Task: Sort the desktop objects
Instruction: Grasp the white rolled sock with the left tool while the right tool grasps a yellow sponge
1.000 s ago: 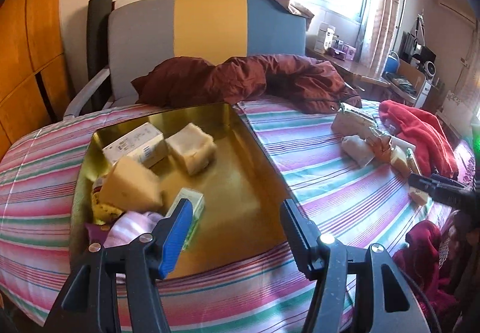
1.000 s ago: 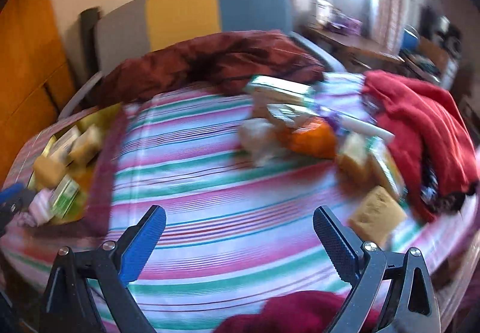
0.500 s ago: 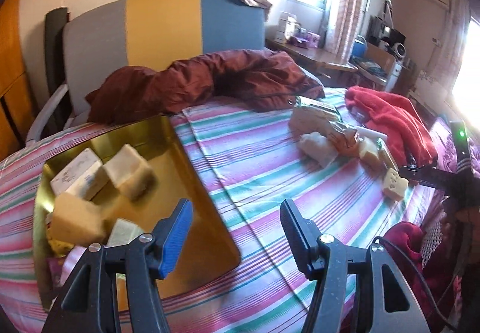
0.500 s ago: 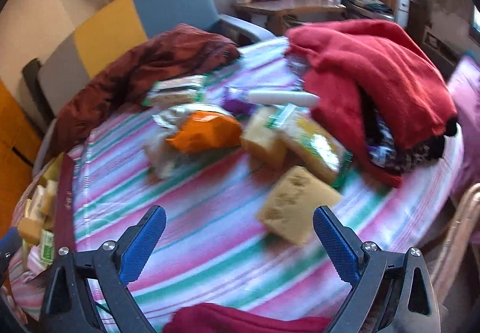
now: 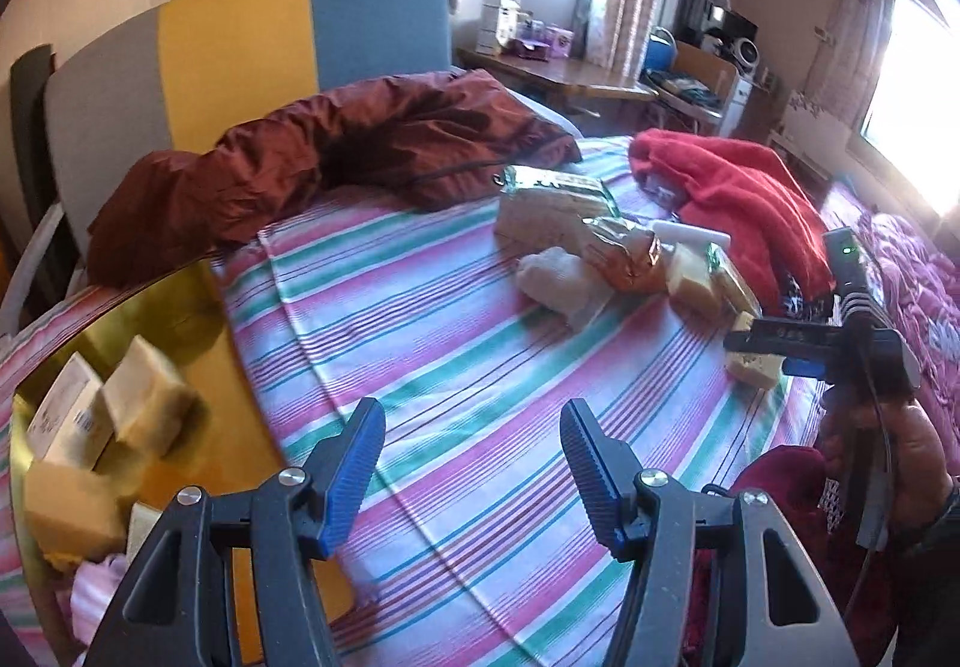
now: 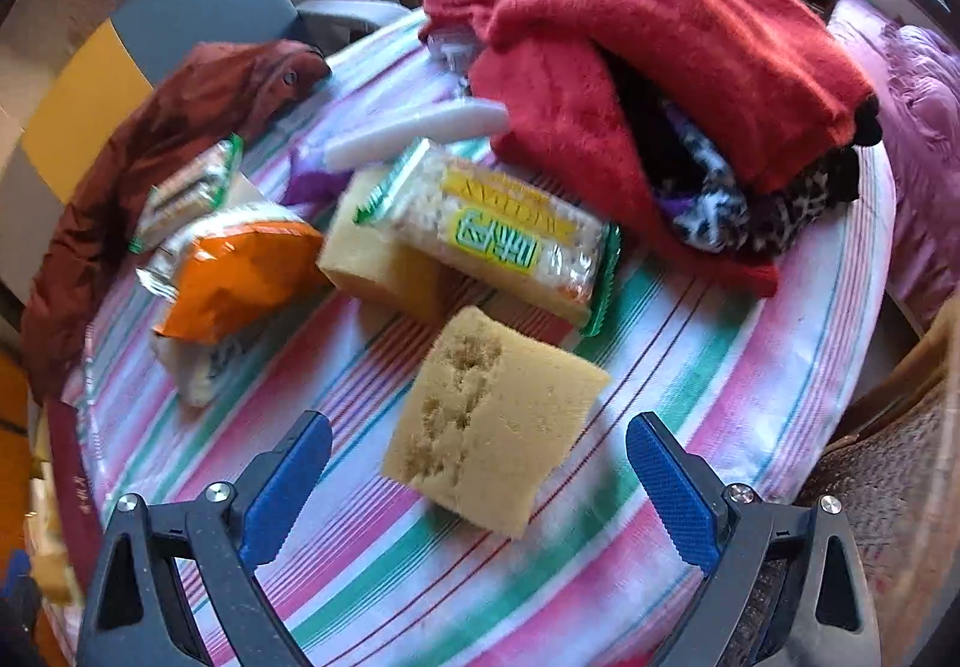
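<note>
Right now the yellow sponge (image 6: 492,421) lies flat on the striped cloth (image 6: 690,367), just ahead of the right gripper (image 6: 480,478) and roughly between the lines of its two blue pads (image 6: 282,487); those jaws have just been closing a little but stand wide apart, with nothing pressed between them. Just beyond the sponge, further from this gripper, sits the unsorted heap: a green-edged cracker pack (image 6: 504,235) leaning on a second yellow block (image 6: 378,259), an orange bag (image 6: 240,271) to the left, a white tube (image 6: 420,126) behind, and a red garment (image 6: 630,36) further out to the right.

The left gripper (image 5: 474,472) hangs over bare cloth with its jaws partly apart and empty. Off to its left is the gold tray (image 5: 174,307), which already holds several pale blocks (image 5: 147,403) and a small white box (image 5: 66,409), so I judge a good share of the sorting done. What remains, by my reading, is the near sponge and then the heap behind it, perhaps half a dozen items.

Much stays unclear. The tray runs off the left wrist view's edge and its contents are blurred, so the count there is uncertain. Something pink (image 5: 96,595) below the tray cannot be identified. The wrapped pale bundle (image 5: 561,283) in the heap is hard to name, and dark patterned fabric (image 6: 720,211) under the red garment may hide more items. Whether the tray has separate compartments I cannot tell
</note>
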Motion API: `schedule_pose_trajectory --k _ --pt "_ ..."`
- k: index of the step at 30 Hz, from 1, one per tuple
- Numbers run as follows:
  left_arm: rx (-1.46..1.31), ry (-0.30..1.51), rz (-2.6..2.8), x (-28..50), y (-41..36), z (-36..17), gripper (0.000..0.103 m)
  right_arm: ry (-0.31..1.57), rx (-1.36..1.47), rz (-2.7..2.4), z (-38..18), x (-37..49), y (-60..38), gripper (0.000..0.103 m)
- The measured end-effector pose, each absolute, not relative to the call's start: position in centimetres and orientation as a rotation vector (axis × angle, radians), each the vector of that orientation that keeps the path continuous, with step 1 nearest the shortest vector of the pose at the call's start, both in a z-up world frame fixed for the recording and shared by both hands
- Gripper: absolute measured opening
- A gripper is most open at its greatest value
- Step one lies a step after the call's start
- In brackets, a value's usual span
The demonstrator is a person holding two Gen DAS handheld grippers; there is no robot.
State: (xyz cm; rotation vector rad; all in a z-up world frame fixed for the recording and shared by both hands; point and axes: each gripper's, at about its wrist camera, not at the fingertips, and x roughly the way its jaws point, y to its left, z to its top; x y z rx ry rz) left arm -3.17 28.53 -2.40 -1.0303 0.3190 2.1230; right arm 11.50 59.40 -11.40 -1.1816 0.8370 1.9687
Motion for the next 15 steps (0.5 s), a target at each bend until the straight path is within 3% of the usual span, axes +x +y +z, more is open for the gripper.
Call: schedule_pose_trajectory --k 3,7,15 --pt "-1.058 0.324 2.082 -3.9 30.2 -3.2 0.062 0.813 -1.226 1.949 -12.1 11.3 59.7 0.072" --pt "-1.072 0.351 2.042 -4.6 32.5 -4.0 0.062 0.744 -1.250 1.963 -12.1 10.8 59.2 0.064" --pt "-1.130 0.397 1.956 -7.1 37.7 -6.2 0.063 0.756 -1.232 2.037 -11.5 10.9 58.8 0.063"
